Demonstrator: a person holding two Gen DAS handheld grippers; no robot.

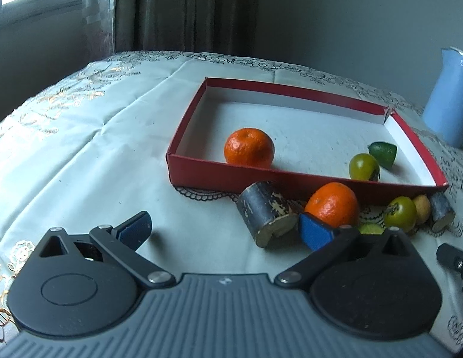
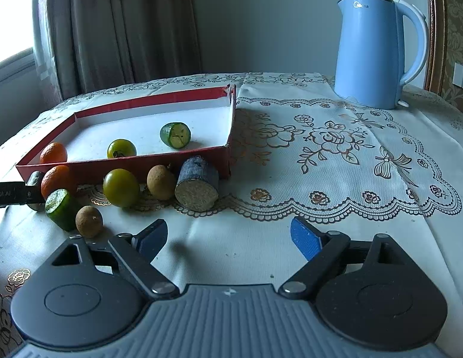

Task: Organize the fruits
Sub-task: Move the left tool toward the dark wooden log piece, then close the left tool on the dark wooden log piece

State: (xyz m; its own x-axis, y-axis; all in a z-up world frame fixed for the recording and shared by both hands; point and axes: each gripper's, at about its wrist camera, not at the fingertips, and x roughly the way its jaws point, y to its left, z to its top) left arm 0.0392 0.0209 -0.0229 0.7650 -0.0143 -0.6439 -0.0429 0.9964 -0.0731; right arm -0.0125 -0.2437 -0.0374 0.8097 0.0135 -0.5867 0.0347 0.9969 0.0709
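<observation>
while both grippers hover w/ fingers spread, fruit sits by red box (image 1: 291,179)
left gripper (image 1: 225,226) near orange (image 1: 332,204); right gripper (image 2: 230,235) holds nothing.

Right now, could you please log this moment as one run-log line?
left gripper: open, empty | right gripper: open, empty | box: orange, green fruit, cut lime | rest outside

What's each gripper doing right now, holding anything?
Left gripper: open, holding nothing, near the orange outside the red box.
Right gripper: open, holding nothing.
</observation>
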